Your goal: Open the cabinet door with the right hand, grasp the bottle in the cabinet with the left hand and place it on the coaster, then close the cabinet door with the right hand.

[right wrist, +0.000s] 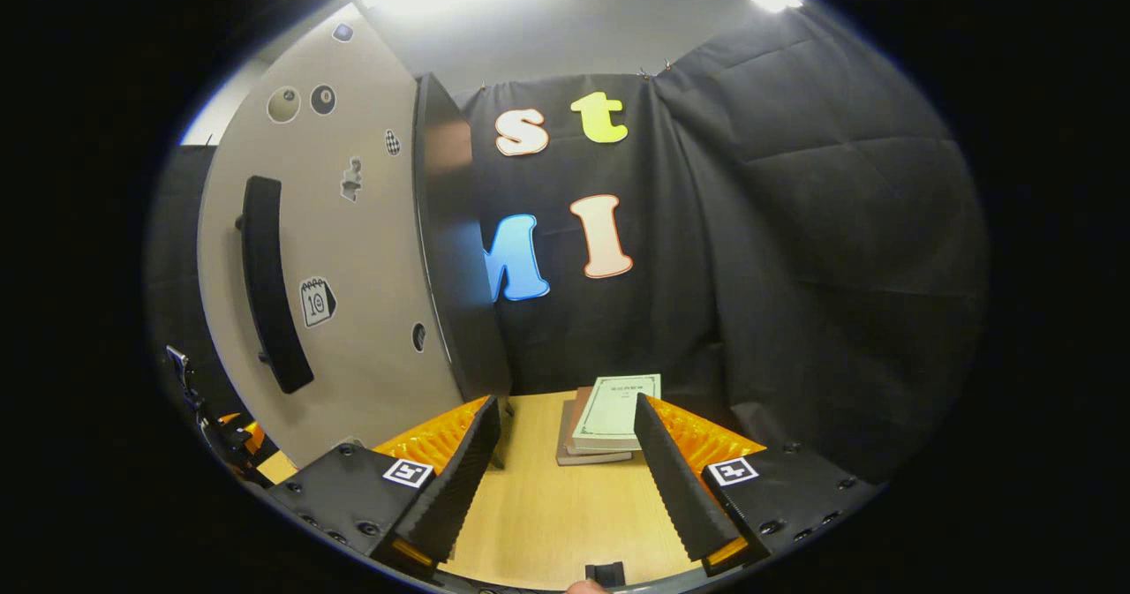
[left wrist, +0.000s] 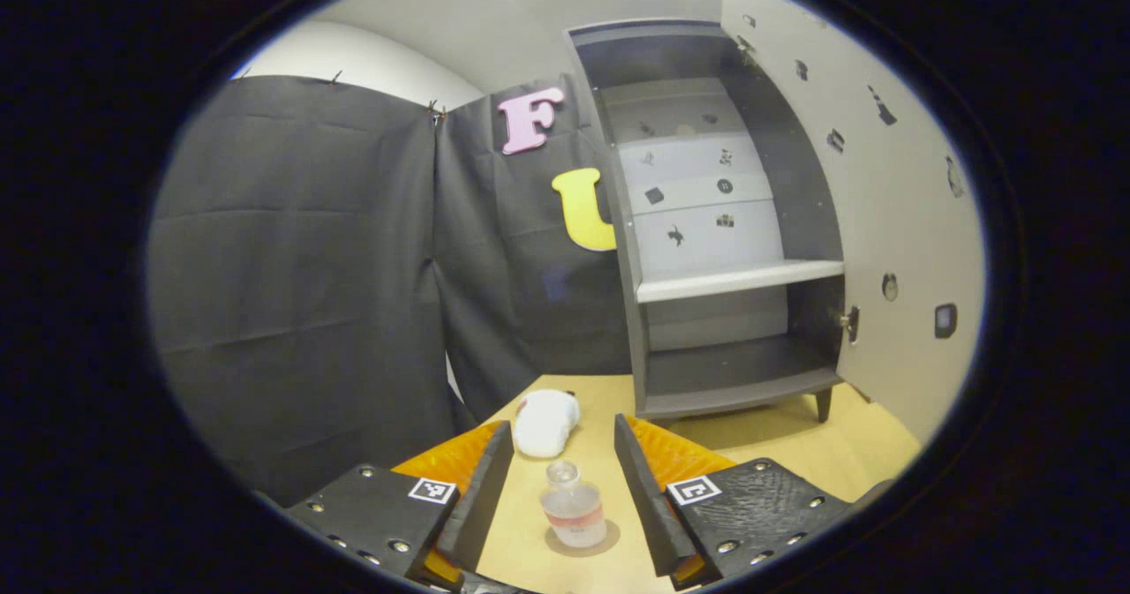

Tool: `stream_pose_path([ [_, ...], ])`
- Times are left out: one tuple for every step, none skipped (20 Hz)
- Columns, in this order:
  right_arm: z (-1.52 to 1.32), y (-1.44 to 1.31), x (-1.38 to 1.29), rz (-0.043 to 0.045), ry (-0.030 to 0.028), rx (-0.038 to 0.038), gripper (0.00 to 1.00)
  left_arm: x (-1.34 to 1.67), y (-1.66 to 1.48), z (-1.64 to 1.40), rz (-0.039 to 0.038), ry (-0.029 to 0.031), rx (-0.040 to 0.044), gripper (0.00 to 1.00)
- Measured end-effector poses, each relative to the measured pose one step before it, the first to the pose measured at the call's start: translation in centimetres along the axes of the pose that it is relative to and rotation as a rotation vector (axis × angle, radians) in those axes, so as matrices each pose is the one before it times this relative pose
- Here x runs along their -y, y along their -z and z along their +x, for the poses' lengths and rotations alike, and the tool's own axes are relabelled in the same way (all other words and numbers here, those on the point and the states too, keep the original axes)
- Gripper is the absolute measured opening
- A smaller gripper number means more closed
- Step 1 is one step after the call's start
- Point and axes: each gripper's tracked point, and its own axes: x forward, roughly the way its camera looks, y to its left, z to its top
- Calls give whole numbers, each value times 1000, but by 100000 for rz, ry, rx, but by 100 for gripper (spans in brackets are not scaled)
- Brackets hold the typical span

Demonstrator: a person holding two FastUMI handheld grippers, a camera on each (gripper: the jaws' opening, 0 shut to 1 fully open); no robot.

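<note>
Left gripper point(left wrist: 561, 488), jaws released, flanks a clear cylindrical bottle point(left wrist: 574, 513) standing on a round coaster point(left wrist: 609, 541). Right gripper point(right wrist: 567, 470), released, faces the flat, sticker-dotted cabinet door point(right wrist: 353, 312) and stacked books point(right wrist: 609, 422).

Clear bottle point(left wrist: 574, 510) upright on coaster point(left wrist: 584, 542); cabinet door point(left wrist: 892, 223) wide open.

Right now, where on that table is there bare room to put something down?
Free: the tabletop between the right tool and the stacked books, and the strip beside the cabinet feet. Crowded: around the bottle on its coaster, with the white object behind.
</note>
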Motion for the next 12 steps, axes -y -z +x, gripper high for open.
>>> stream_pose_path([
  [203,-334,-197,334,-1352,334,97,165,-1335,-431,-532,613,1362,70],
  [196,-266,-308,-49,-1570,52,92,216,-975,-397,-713,881,823,70],
  [277,-376,-646,-406,-1903,-382,97,154,-797,-438,-666,814,265,72],
  [304,-336,-554,-1064,-1609,-412,92,120,-530,-198,-733,538,378,70],
  [-12,-455,-404,-1319,-1019,243,98,75,-477,-258,-1119,745,503,70],
  [259,-594,-649,-1235,-1496,329,98,79,-33,-87,-1187,745,-152,72],
  [344,-614,-908,-782,-1929,374,98,-117,205,-110,-775,253,-502,72],
  [314,-435,-1016,-580,-2141,449,98,-237,143,-47,-643,25,-100,72],
  [164,-474,-815,-859,-1387,605,98,-294,141,-63,-475,241,68,70],
  [-29,-372,-317,-1465,121,558,98,-416,389,12,-463,171,-40,70],
  [-14,-368,-270,-1648,925,750,98,-397,416,-2,-582,739,-438,70],
  [42,-260,-431,-1239,925,552,98,-351,586,238,-709,977,-972,70],
])
